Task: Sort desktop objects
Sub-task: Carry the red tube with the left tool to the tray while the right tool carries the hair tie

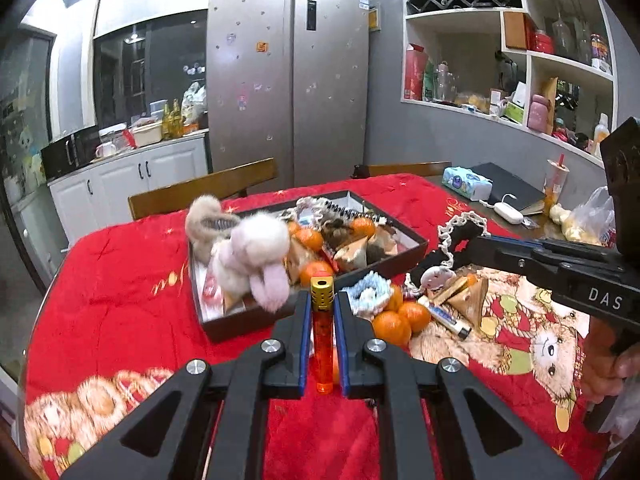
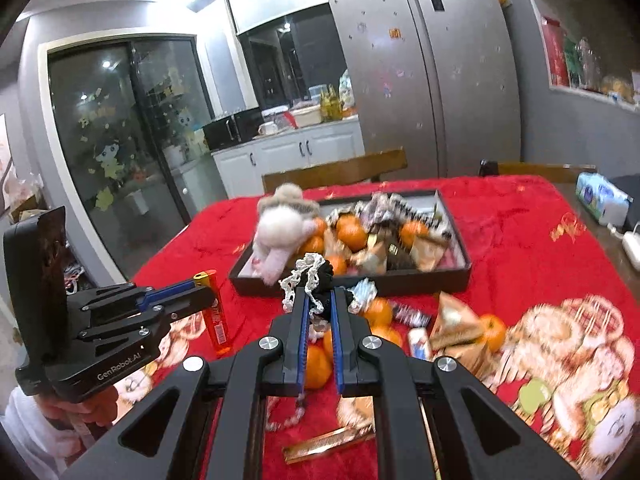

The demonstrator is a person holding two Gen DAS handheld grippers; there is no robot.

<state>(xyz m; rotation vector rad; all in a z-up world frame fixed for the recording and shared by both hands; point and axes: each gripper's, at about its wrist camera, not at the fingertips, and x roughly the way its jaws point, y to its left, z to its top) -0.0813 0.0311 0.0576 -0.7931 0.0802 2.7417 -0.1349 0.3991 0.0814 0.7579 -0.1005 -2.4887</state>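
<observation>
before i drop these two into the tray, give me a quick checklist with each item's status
1. Left hand-held gripper shut on the orange lighter: ok.
2. Right hand-held gripper shut on the black scrunchie with white lace trim: ok.
3. Both items lifted off the red tablecloth: ok.
4. Free space in the dark tray: not ok, crowded with tangerines, plush toy and packets.
5. The two grippers apart from each other: ok.
6. Lace trim free of loose tangerines below: cannot tell.
</observation>
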